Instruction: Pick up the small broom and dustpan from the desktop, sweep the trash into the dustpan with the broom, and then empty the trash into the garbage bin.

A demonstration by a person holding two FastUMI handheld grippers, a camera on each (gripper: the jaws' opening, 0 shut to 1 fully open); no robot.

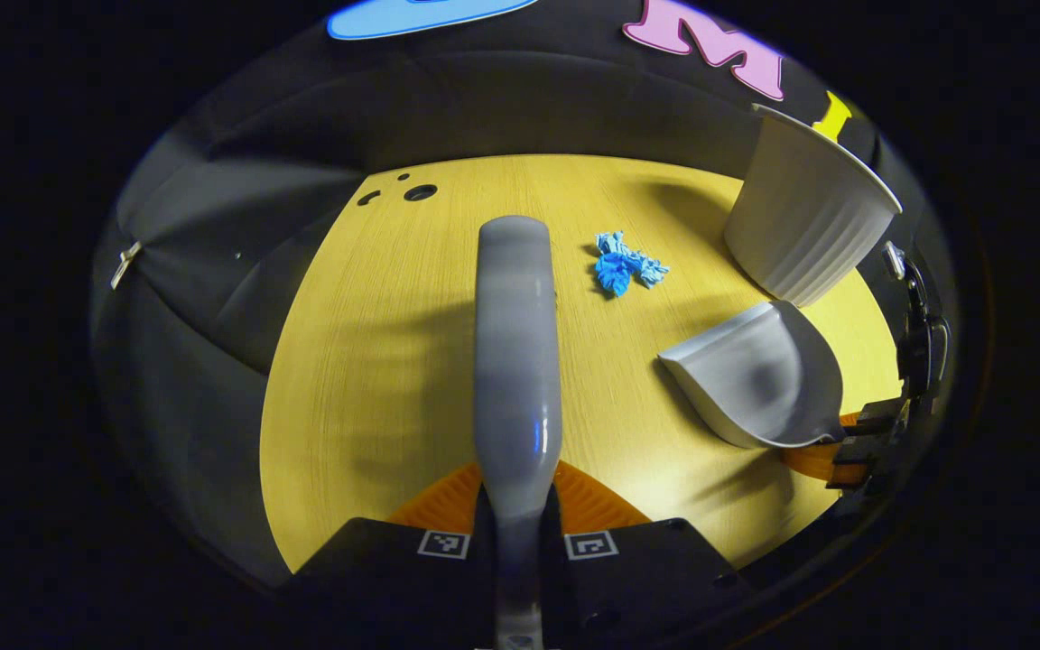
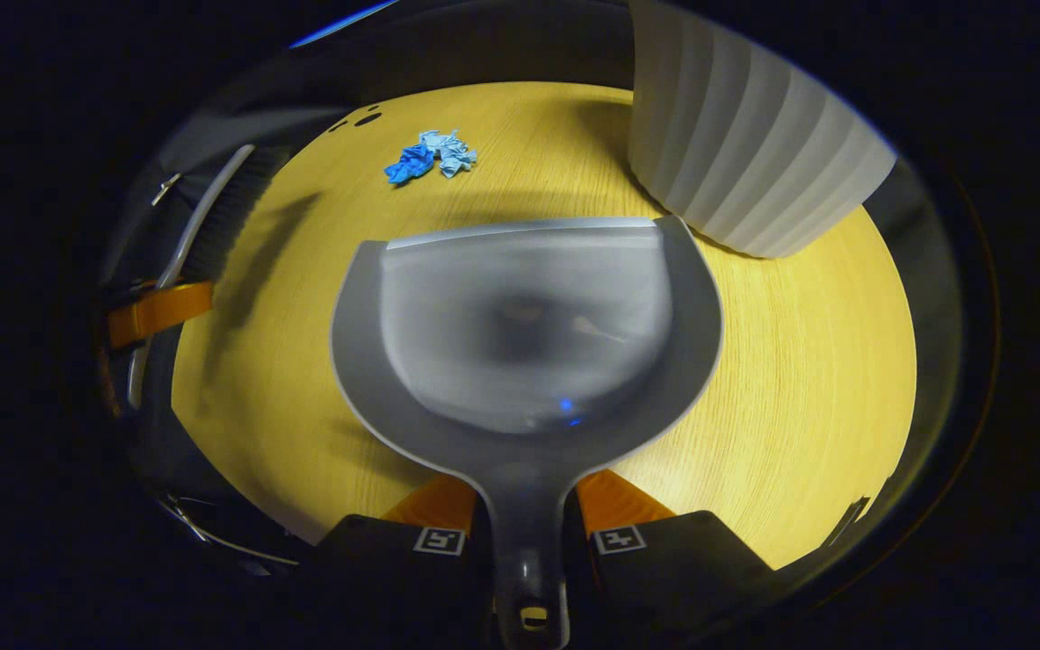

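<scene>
In the left gripper view we see the broom (image 1: 516,361) from behind, its grey handle running up the middle of the picture above the wooden table (image 1: 376,379). The left gripper (image 1: 517,510) has both fingers pressed against the handle's lower end, one on each side. In the right gripper view we find the same broom at the far left edge, bristles dark and handle pale, with that gripper clasped round it.

The dustpan (image 2: 524,325) occupies the centre of the right gripper view, its open mouth pointing away from us and its flat lip towards the trash. The right gripper (image 2: 527,515) is closed on the pan's narrow handle, a finger on either side. In the left gripper view we see the dustpan tilted and lifted off the table at the right, held from its far end by the right gripper.

The trash (image 1: 626,264), a crumpled blue wad, lies on the table beyond the broom tip and well apart from the dustpan's lip.

The garbage bin (image 1: 800,212), pale and ribbed, stands upright on the table at the right, just beside the dustpan.
</scene>
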